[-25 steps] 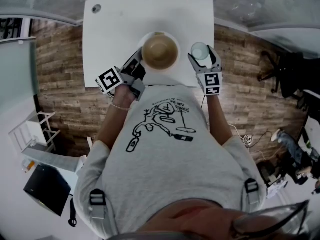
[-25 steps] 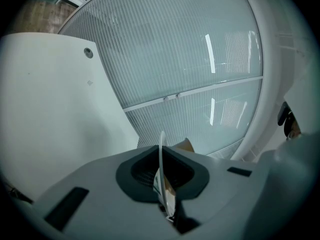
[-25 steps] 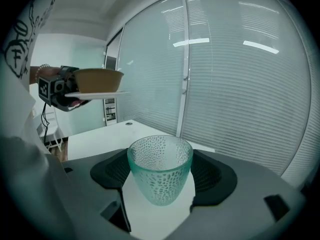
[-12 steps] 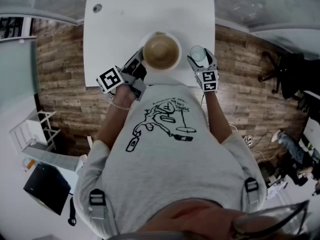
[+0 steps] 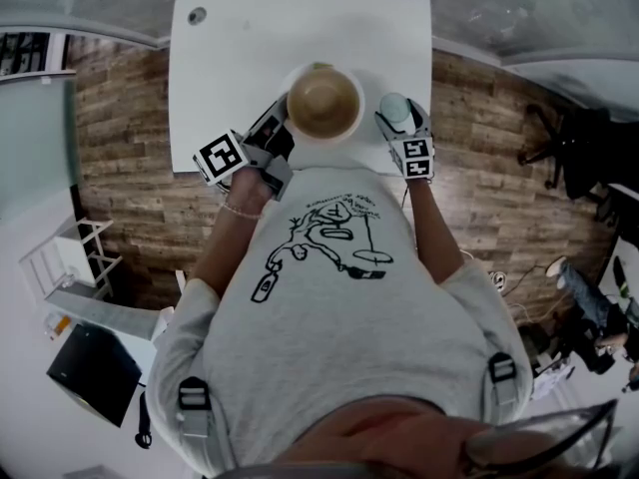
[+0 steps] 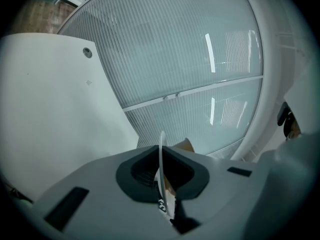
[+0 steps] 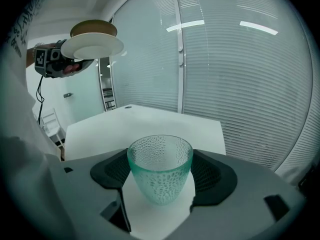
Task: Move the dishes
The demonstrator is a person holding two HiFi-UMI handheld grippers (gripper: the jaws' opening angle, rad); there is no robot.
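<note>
White table, upper centre of head view, rounded corners. Round grommet near its upper-left corner. Wood-plank floor on both sides of table. Ribbed frosted glass wall beyond table's far edge, metal mullion splits panels. Black office chair at right edge, well apart from table. White step stool at left edge. Black flat box lower left. Coiled cable on floor, right side. Clutter at lower right too small to tell.

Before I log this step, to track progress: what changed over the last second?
The right gripper, shut on the glass, sank toward the table. The left gripper stayed put, clamped on the plate carrying the brown bowl.
</note>
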